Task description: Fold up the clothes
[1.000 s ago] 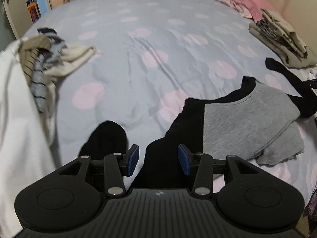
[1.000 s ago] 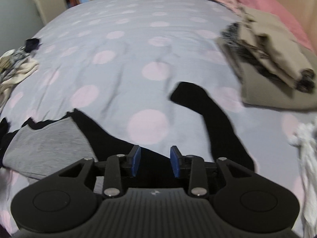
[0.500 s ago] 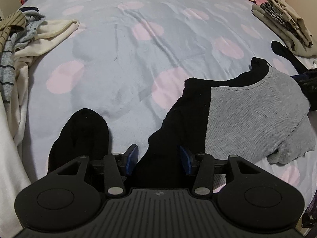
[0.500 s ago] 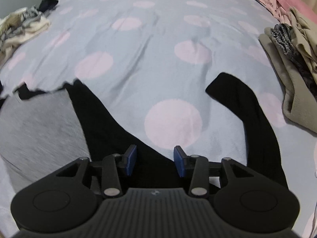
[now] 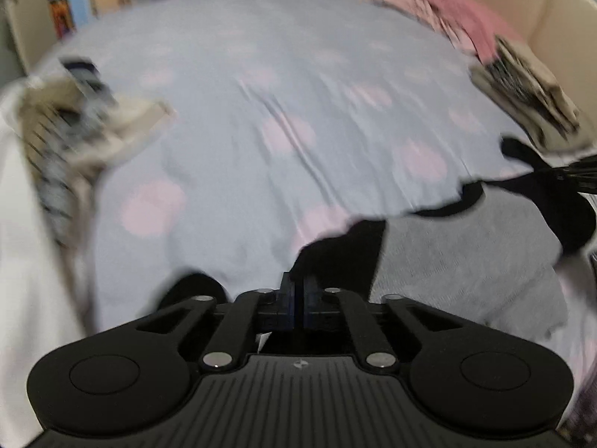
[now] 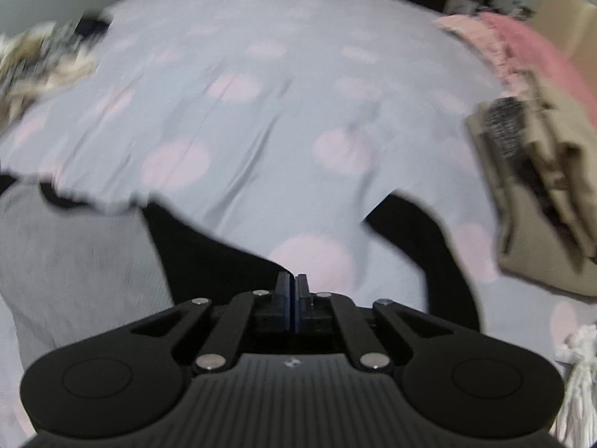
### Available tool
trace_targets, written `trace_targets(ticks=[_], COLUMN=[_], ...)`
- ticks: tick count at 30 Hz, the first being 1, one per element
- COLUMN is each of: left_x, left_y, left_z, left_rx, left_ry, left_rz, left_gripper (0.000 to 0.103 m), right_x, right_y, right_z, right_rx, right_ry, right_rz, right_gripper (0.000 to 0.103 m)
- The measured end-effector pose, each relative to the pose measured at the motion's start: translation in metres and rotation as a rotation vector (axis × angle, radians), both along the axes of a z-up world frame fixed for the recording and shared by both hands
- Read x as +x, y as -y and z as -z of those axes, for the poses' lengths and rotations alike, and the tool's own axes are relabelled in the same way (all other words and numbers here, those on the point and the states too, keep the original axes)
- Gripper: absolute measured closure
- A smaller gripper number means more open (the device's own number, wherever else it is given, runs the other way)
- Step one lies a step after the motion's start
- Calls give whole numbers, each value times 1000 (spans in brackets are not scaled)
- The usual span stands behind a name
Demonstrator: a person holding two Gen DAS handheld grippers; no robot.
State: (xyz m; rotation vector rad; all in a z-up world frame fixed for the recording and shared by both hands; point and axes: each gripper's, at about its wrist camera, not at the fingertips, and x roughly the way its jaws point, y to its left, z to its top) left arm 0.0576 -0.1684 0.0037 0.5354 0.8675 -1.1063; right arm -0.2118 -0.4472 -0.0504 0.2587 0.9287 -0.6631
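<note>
Both frames were blurred. The grey-and-black top point(image 5: 466, 261) lay spread on the bed point(image 5: 261, 86), on the spotted lilac cover, at its near edge.

Left wrist view: the left gripper point(image 5: 298, 283) had its blue pads pressed together, w/ black cloth of the top bunched right at the tips; it looked pinched, tho the pads hid the contact. Only this view showed a white garment point(image 5: 22, 261) hanging off the bed's left side, and a dark object, too blurred to name, at the far right beside the top's black sleeve point(image 5: 567, 220).

Right wrist view: the right gripper point(image 6: 292, 285) was also pressed together, on the black shoulder part of the top point(image 6: 209, 261); whether cloth sat btwn the pads can't be told, as the tips showed only a thin gap. Only this view showed a white knotted cloth point(image 6: 578, 373) at the bed's near right corner, and the sleeve point(image 6: 440, 254) curving out in full.

Both views: a heap of mixed clothes point(image 5: 71, 119) on the bed's left side, a folded beige stack point(image 6: 541, 194) on its right, and pink fabric point(image 6: 515, 44) beyond that stack.
</note>
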Motion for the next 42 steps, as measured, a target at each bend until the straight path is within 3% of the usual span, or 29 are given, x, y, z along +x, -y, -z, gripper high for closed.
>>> trace_targets(ticks=[12,17,29,36,42], left_x=[-15,-39,-108,-149,-158], left_y=[-35,-66,-150,-200,-208], left_z=[-102,-154,-269,-304,-317], left_rx=[-350,-477,-736,-871,-889], left_ry=[128,193,331,417,455], left_rz=[-134,-110,-22,-8,-5], left_gripper=[101,101,102,102,102], right_x=[-40,-72,-154,-201,-215], right_y=[-36,-65,-169,-229,-262], right_z=[-119,-169,-279,-322,-334], right_rx=[-257,-363,-638,-738,-787], right_ry=[295,401,562,690,762], right_rz=[122,150,122,119,98], right_gripper=[101,101,101,102,101])
